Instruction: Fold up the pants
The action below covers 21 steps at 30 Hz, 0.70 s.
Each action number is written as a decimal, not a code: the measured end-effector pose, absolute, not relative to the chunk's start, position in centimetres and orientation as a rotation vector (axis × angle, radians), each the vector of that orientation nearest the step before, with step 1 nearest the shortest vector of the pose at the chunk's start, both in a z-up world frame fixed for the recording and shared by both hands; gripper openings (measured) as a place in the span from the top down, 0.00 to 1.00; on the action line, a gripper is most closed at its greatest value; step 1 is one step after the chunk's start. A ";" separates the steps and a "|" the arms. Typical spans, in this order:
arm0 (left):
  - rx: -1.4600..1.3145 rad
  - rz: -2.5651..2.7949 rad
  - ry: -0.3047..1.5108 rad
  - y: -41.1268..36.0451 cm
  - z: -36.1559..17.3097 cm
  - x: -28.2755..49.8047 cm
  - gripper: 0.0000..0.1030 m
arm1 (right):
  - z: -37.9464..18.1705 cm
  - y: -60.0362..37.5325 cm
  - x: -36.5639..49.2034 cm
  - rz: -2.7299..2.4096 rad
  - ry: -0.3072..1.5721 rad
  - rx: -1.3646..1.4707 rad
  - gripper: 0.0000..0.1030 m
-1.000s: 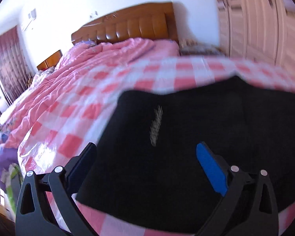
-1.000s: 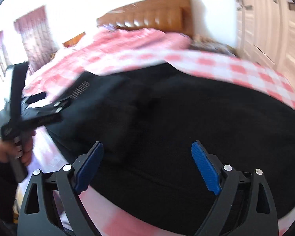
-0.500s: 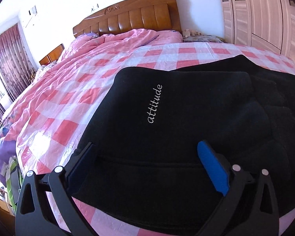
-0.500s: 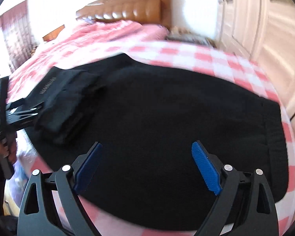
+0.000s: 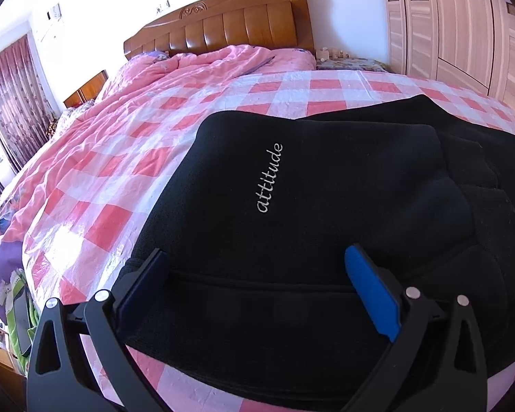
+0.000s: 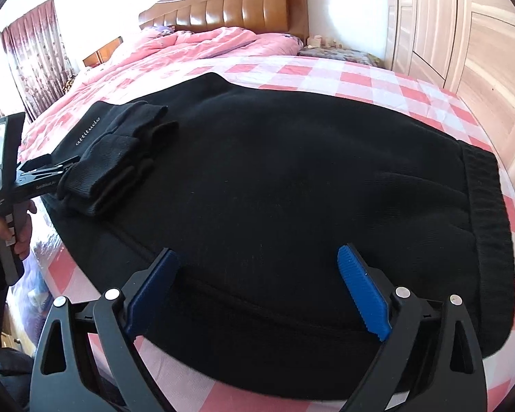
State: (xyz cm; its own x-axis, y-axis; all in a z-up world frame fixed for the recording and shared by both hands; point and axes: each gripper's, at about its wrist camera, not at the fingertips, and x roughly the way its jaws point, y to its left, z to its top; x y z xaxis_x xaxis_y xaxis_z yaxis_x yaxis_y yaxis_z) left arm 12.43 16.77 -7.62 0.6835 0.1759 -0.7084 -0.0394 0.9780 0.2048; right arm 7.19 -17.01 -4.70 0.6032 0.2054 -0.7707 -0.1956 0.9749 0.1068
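my black pants (image 6: 292, 178) lie spread across the pink-and-white checked bedspread (image 5: 127, 178), folded lengthwise, with the ribbed waistband (image 6: 487, 226) at the right end near the bed's edge. the leg ends are folded back on top at the left, so the cuffs (image 6: 106, 171) sit stacked over the rest, and the white word "attitude" (image 5: 269, 178) shows on the folded-over part.

my left gripper (image 5: 257, 281) is released, its blue-padded fingers (image 5: 370, 295) spread wide and hovering low over the folded leg section; nothing is between them. from the right wrist view, that left gripper (image 6: 48, 171) sits just beside the cuffs at the pants' left end, and my left hand (image 6: 3, 230) is wrapped around its handle.

my right gripper (image 6: 257, 281) is released too, fingers (image 6: 360, 292) wide apart above the near edge of the pants, holding nothing; i cannot tell whether the tips touch the fabric.

beyond the pants a rumpled pink quilt (image 5: 195, 68) lies against the wooden headboard (image 5: 230, 20), with a pale wardrobe (image 6: 456, 34) to the right and dark red curtains (image 5: 7, 96) on the left
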 end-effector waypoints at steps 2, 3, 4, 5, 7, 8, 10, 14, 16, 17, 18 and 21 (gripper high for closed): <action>0.175 0.124 0.847 16.8 -7.3 12.7 0.01 | -3.3 -17.8 5.9 0.233 0.848 0.071 0.12; 0.171 0.148 0.871 16.7 -6.9 12.7 0.01 | -2.8 -18.3 5.1 0.271 0.821 0.118 0.11; 0.177 0.211 0.882 16.4 -6.2 12.3 0.01 | -2.6 -18.8 4.5 0.291 0.815 0.152 0.11; 0.188 0.241 0.853 15.7 -5.2 11.5 0.02 | -2.6 -19.4 4.0 0.291 0.813 0.186 0.11; 0.201 0.142 0.758 13.2 -3.2 9.4 0.02 | -2.2 -21.4 2.2 0.265 0.769 0.266 0.11; 0.221 0.047 0.730 11.3 -2.4 8.5 0.02 | -2.0 -22.6 1.3 0.264 0.744 0.323 0.11; 0.274 -0.123 0.719 7.5 -1.7 7.3 0.02 | -2.2 -25.3 -0.3 0.254 0.714 0.463 0.11; 0.332 -0.366 0.788 0.8 -3.5 6.5 0.02 | -3.7 -28.7 -2.0 0.190 0.746 0.616 0.11; 0.364 -0.411 0.819 -1.6 -4.8 6.6 0.02 | -4.5 -29.4 -2.3 0.161 0.771 0.631 0.11; 0.381 -0.437 0.828 -2.6 -5.3 6.7 0.02 | -4.8 -29.5 -2.2 0.152 0.784 0.628 0.11; 0.399 -0.458 0.832 -3.5 -5.7 6.8 0.02 | -5.0 -29.5 -2.1 0.143 0.800 0.624 0.11; 0.471 -0.465 0.807 -5.6 -7.0 6.9 0.02 | -5.9 -30.1 -1.2 0.130 0.830 0.651 0.09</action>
State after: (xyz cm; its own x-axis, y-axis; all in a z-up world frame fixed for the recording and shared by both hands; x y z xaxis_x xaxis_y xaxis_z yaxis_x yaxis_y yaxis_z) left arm 6.92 -5.64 -6.99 0.6042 -0.2120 -0.7681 0.5587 0.8000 0.2187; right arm -1.24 -30.07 -5.85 0.6788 0.3528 -0.6441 0.1389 0.7995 0.5843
